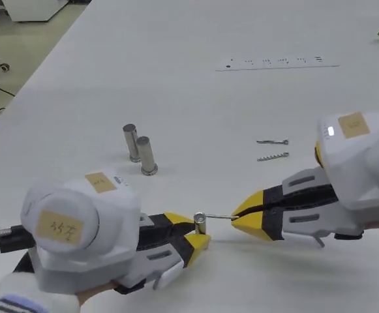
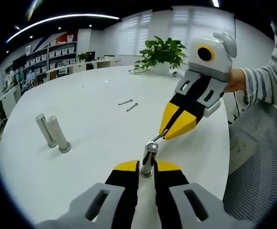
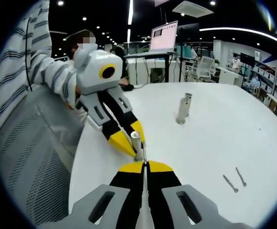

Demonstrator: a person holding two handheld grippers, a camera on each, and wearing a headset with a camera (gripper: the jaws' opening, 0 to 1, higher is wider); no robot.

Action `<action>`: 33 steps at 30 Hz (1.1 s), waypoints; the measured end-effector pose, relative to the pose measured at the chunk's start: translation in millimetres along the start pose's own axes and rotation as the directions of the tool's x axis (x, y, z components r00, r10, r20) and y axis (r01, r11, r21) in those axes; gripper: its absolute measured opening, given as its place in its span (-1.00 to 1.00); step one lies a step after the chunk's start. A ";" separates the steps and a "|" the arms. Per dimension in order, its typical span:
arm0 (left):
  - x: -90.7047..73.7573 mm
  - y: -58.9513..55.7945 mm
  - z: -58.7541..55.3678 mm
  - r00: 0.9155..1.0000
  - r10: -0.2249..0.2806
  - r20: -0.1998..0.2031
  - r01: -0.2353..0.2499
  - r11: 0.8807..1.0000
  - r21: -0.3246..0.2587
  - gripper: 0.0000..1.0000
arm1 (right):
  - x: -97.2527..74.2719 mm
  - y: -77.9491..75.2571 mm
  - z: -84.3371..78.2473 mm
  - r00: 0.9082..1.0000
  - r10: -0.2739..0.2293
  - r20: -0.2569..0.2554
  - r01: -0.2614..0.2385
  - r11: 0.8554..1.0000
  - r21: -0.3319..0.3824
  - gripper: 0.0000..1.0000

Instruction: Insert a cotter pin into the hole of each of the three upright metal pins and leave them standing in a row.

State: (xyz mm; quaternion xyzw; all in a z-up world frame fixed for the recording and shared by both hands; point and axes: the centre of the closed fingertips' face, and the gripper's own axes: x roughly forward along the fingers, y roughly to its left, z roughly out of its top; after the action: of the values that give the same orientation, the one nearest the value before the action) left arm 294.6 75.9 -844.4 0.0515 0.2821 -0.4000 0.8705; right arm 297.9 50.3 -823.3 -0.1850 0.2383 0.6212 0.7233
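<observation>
My left gripper [image 1: 194,233] [image 2: 148,167] is shut on an upright metal pin [image 1: 199,223] [image 2: 149,158] [image 3: 136,143] standing on the white table. My right gripper [image 1: 236,218] [image 3: 145,167] comes from the right, shut on a cotter pin [image 1: 218,216] [image 2: 158,137] [image 3: 144,153] whose tip meets the top of that pin. Two more metal pins [image 1: 139,151] [image 2: 53,132] [image 3: 183,108] stand close together farther back on the left. Two loose cotter pins [image 1: 272,149] [image 2: 128,104] [image 3: 235,180] lie flat on the table to the right.
A thin white strip with small marks [image 1: 277,63] lies at the back of the table [image 1: 196,98]. A potted plant [image 2: 159,53] stands at the far table edge. A striped sleeve [image 3: 43,71] and a mesh chair back are beside the near table edge.
</observation>
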 end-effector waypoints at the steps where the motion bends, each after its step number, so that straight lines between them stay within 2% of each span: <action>1: 0.4 -0.3 0.6 1.000 -0.001 -0.001 0.001 1.000 -0.001 -0.82 | 0.3 -0.1 0.5 1.000 0.005 0.000 -0.005 1.000 -0.006 -0.95; 7: 0.9 0.0 1.0 1.000 -0.005 -0.001 0.005 1.000 -0.002 -0.84 | -0.2 0.0 -1.4 0.999 0.037 -0.016 -0.038 0.999 -0.039 -0.95; 11: 0.6 -0.4 1.0 1.000 -0.012 -0.001 0.012 1.000 0.017 -0.84 | -0.9 0.9 -5.5 0.998 0.058 -0.032 -0.060 0.997 -0.050 -0.95; 19: -0.6 -4.7 0.2 0.998 -0.056 -0.017 0.057 0.994 0.088 -0.85 | -1.5 3.9 4.0 0.996 0.092 -0.012 -0.092 0.992 -0.091 -0.95; 25: -0.9 -5.2 0.3 0.997 -0.074 -0.028 0.076 0.991 0.107 -0.85 | -2.1 5.1 7.0 0.993 0.119 -0.015 -0.120 0.985 -0.127 -0.95; 33: -1.2 -6.2 -0.3 0.996 -0.085 -0.038 0.089 0.992 0.092 -0.84 | -5.7 7.9 5.0 0.989 0.142 -0.036 -0.146 0.976 -0.160 -0.95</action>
State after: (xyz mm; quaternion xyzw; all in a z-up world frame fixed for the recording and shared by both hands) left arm 289.4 72.6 -843.2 0.0865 0.2799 -0.4493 0.8439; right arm 290.0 49.8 -815.7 -0.2331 0.2084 0.6870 0.6559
